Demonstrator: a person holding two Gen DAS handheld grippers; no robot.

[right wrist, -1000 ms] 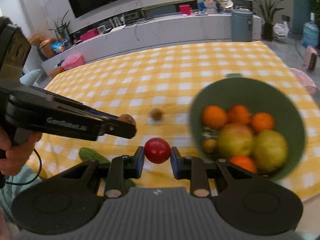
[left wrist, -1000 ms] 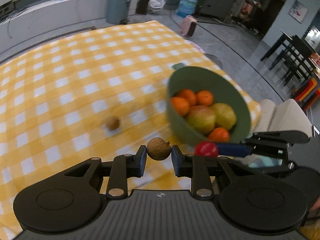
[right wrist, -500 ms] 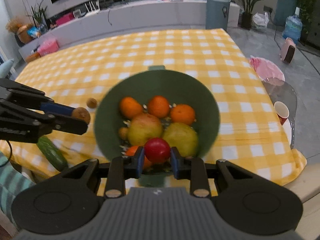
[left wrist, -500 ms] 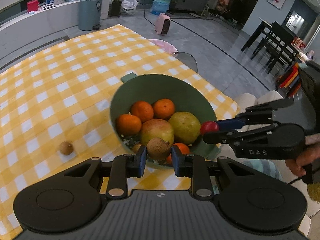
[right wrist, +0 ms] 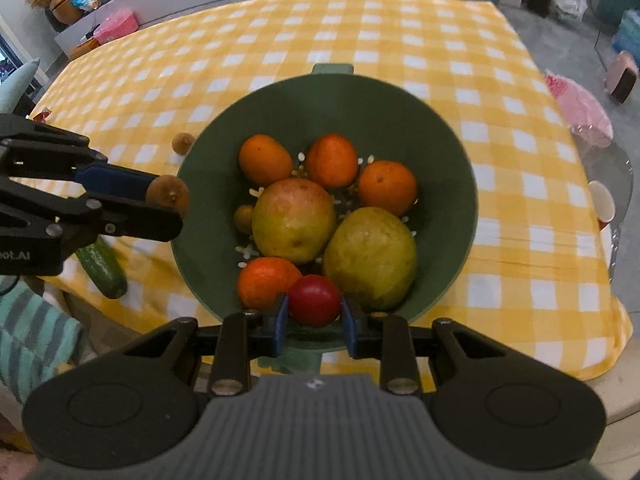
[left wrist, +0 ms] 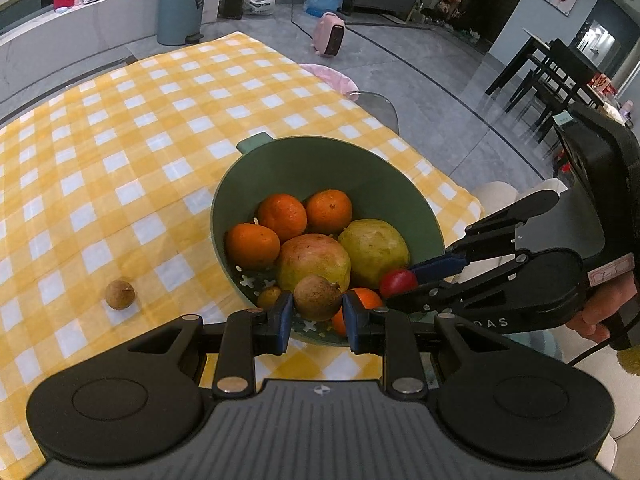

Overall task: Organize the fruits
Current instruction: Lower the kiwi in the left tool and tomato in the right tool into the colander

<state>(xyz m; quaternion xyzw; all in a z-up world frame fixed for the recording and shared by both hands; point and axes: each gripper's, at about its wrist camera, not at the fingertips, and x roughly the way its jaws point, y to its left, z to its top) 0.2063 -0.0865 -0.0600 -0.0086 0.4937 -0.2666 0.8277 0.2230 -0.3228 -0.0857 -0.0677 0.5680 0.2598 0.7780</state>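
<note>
A green bowl (left wrist: 320,160) (right wrist: 340,104) on the yellow checked cloth holds several oranges, two large yellow-green fruits (right wrist: 294,226) and a small brown one. My left gripper (left wrist: 317,316) is shut on a small brown round fruit (left wrist: 317,297) (right wrist: 168,196) above the bowl's near left rim. My right gripper (right wrist: 314,322) is shut on a small red fruit (right wrist: 315,300) (left wrist: 398,282) over the bowl's near edge. Another brown fruit (left wrist: 119,294) (right wrist: 183,142) lies on the cloth left of the bowl.
A cucumber (right wrist: 101,268) lies at the table's near left edge. A pink-covered chair (right wrist: 580,108) and a paper cup (right wrist: 602,200) stand beyond the right edge. The table edge (right wrist: 616,320) falls off close behind the bowl.
Both grippers have moved in over the bowl with their fruits still held. The bowl now sits centred in both views.
</note>
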